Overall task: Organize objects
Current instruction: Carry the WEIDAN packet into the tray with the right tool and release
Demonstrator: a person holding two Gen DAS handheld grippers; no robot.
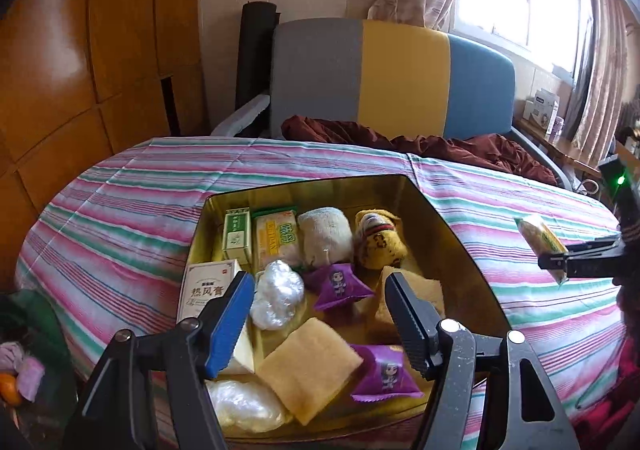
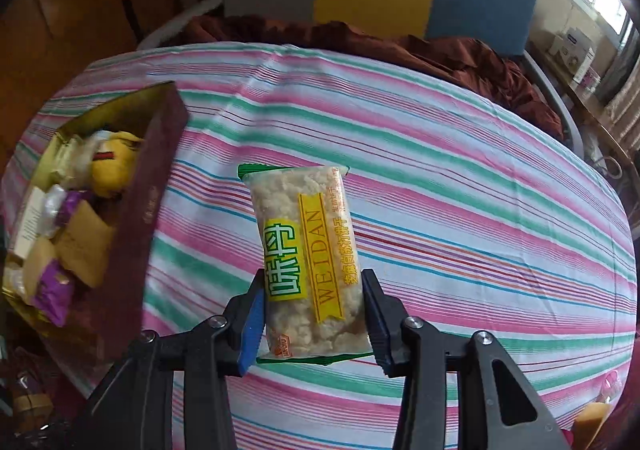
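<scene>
The right gripper (image 2: 314,324) is clamped on a Weidan rice-cracker packet (image 2: 308,258), held above the striped cloth (image 2: 460,210) with nothing else lying on the stretch beyond it. Off to its left sits the gold-lined box (image 2: 160,178), already crowded. The left gripper (image 1: 320,314) hangs over that box with its jaws apart and nothing between them; beyond its tips lie purple sachets (image 1: 340,286), a foil lump (image 1: 278,294), a twin cracker packet (image 1: 278,236) and a yellow plush toy (image 1: 378,238). Most things seem packed; this packet looks like one of the last, though the cloth's near edge is hidden.
</scene>
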